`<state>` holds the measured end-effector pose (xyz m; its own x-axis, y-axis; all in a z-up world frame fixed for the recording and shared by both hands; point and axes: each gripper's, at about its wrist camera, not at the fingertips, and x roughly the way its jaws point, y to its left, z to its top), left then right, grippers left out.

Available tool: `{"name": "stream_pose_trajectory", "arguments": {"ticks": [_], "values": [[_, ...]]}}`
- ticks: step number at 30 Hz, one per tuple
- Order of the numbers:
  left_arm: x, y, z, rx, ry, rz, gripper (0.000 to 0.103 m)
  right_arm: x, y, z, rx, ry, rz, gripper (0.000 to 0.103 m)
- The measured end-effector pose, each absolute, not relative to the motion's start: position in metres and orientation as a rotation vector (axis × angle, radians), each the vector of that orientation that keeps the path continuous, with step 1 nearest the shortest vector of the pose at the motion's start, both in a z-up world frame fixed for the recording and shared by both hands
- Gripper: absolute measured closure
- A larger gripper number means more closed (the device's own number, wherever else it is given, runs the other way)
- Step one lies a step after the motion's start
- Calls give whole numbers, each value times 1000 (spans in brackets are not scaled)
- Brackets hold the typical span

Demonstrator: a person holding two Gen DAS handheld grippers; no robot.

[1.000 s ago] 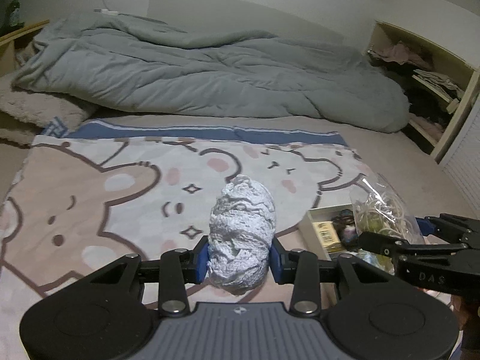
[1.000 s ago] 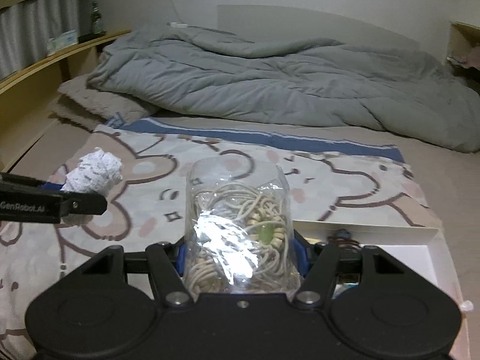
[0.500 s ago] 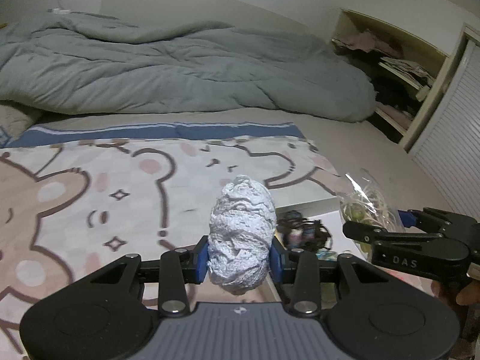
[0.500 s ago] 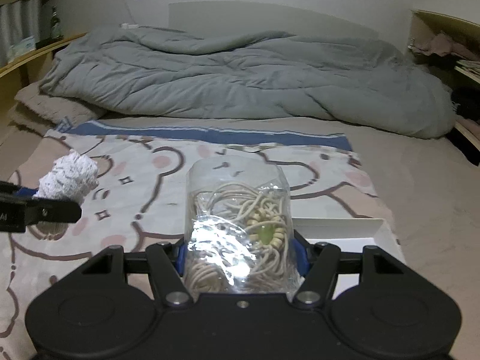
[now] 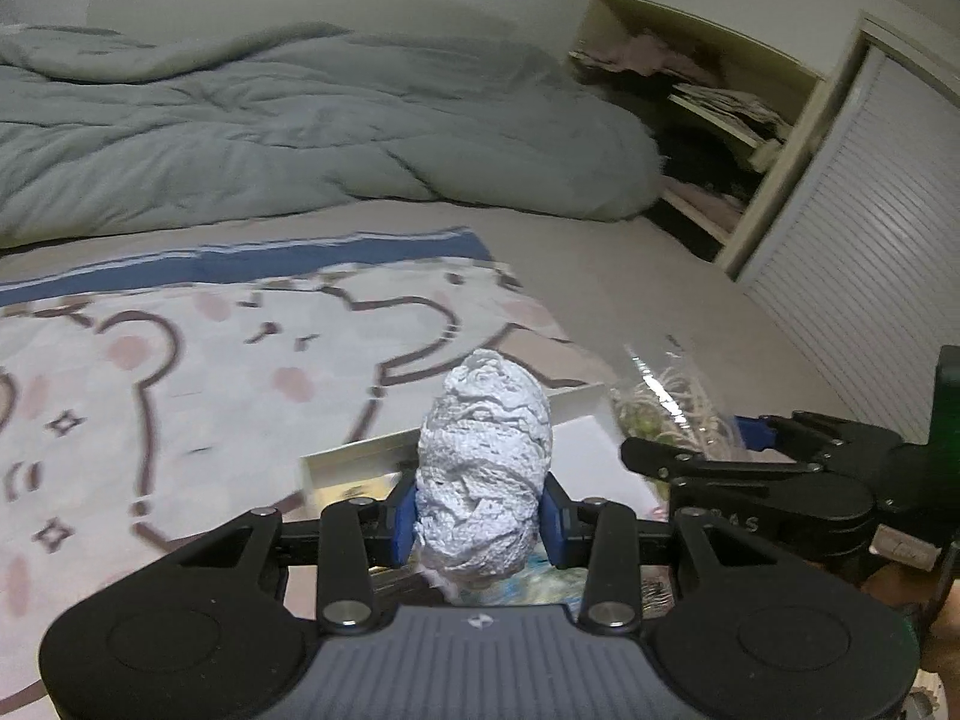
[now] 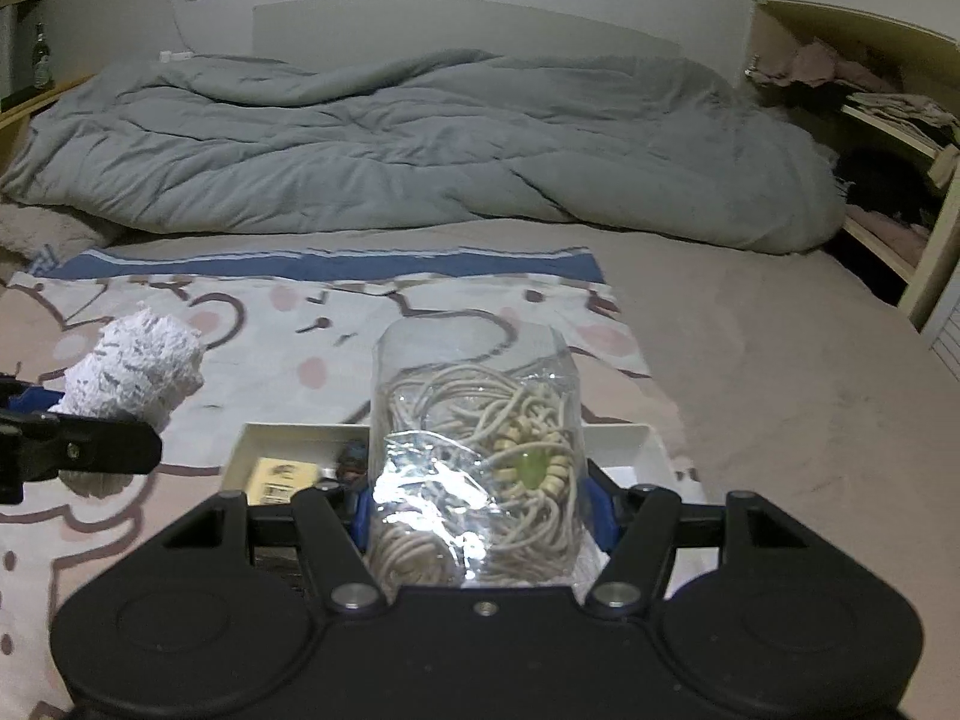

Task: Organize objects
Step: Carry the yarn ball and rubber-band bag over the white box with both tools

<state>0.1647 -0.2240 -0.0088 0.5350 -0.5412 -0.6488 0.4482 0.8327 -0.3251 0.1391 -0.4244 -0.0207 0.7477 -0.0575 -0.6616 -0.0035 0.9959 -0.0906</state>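
Observation:
My left gripper [image 5: 479, 525] is shut on a crumpled white paper ball [image 5: 483, 468], held above the near-left part of a shallow white box [image 5: 354, 457]. My right gripper [image 6: 480, 516] is shut on a clear plastic bag of beige cord and beads [image 6: 477, 462], held over the same box [image 6: 624, 438]. The paper ball [image 6: 135, 372] shows at the left of the right wrist view, and the bag [image 5: 672, 414] at the right of the left wrist view. A yellow packet [image 6: 282, 477] and small dark items lie in the box, mostly hidden.
The box lies on a bear-print blanket [image 5: 180, 372] on a beige bed [image 6: 780, 372]. A rumpled grey duvet [image 6: 390, 144] fills the far side. An open shelf with clothes [image 5: 708, 120] and a slatted door [image 5: 870, 228] stand at the right.
Both grippers have swung to the right across the blanket and now hang over the white box. Each grip is unchanged.

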Motion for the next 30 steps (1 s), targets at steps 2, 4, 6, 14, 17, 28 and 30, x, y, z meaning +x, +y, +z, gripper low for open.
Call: {"name": "stream_pose_trajectory", "arguments": {"ticks": [2, 4, 6, 14, 17, 28, 30], "values": [[170, -238, -12, -112, 811, -606, 62, 141, -434, -26, -78, 729, -44, 39], [175, -251, -15, -85, 804, -626, 62, 143, -446, -31, -41, 733, -66, 39], [180, -264, -17, -60, 795, -647, 62, 146, -456, -37, -5, 745, -82, 39], [202, -303, -33, -25, 779, -745, 62, 152, -479, -63, 71, 783, -156, 39], [212, -315, -45, -43, 787, -779, 62, 153, -488, -72, 125, 793, -189, 39], [239, -340, -87, -67, 851, -744, 21, 160, -515, -94, 318, 787, -257, 31], [241, -338, -93, -52, 858, -729, 21, 160, -520, -97, 352, 799, -297, 22]]}}
